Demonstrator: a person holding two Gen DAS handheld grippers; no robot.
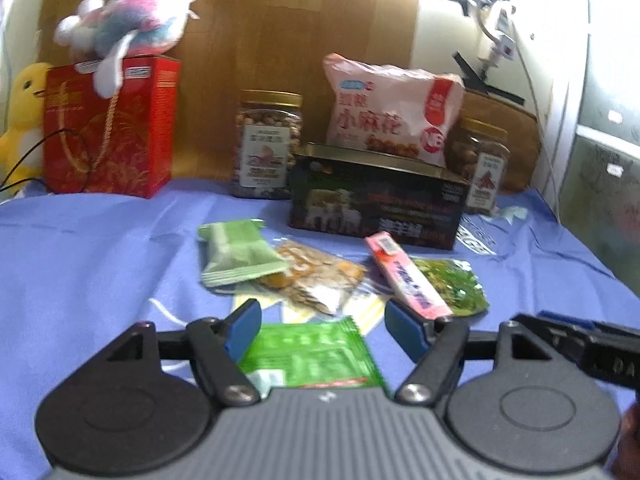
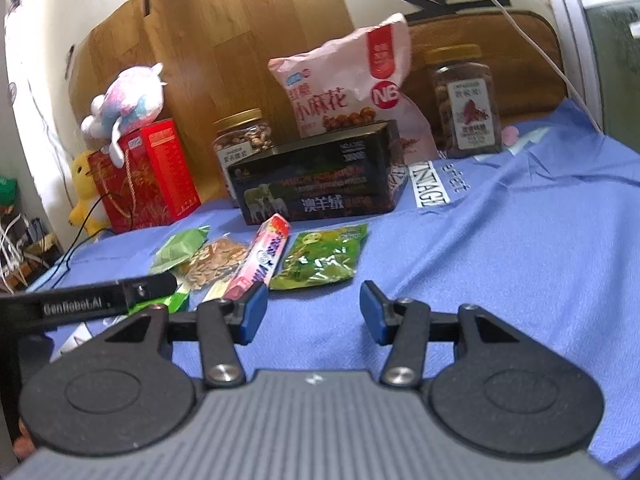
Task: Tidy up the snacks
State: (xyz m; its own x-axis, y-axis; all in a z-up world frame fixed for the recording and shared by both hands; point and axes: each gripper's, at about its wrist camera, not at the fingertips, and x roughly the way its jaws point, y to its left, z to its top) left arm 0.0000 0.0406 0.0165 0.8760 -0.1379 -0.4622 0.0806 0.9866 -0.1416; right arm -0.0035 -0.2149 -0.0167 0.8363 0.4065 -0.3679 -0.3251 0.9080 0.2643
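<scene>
Jars (image 1: 267, 142): two, lids on, nuts inside, at 12 o'clock.
Black tin (image 1: 376, 196): closed.
Snack packets (image 1: 308, 276): loose, mid-cloth.
Open cloth (image 2: 520, 240): 3 o'clock.
Left gripper (image 1: 320, 332): released over green packet (image 1: 316, 360).
Right gripper (image 2: 314, 312): released, empty.

- blue cloth (image 2: 520, 240) over the counter
- red gift box (image 1: 112, 128) with gold pattern
- pink stick pack (image 2: 260, 258)
- black tin (image 2: 316, 184), sheep picture on it
- pastel pink-blue plush (image 1: 128, 16)
- yellow duck plush (image 1: 24, 116)

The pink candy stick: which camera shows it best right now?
The right wrist view: the pink candy stick lies nearly whole and unblurred on the blue cloth. In the left wrist view it is blurrier, its near end hidden behind a finger.
</scene>
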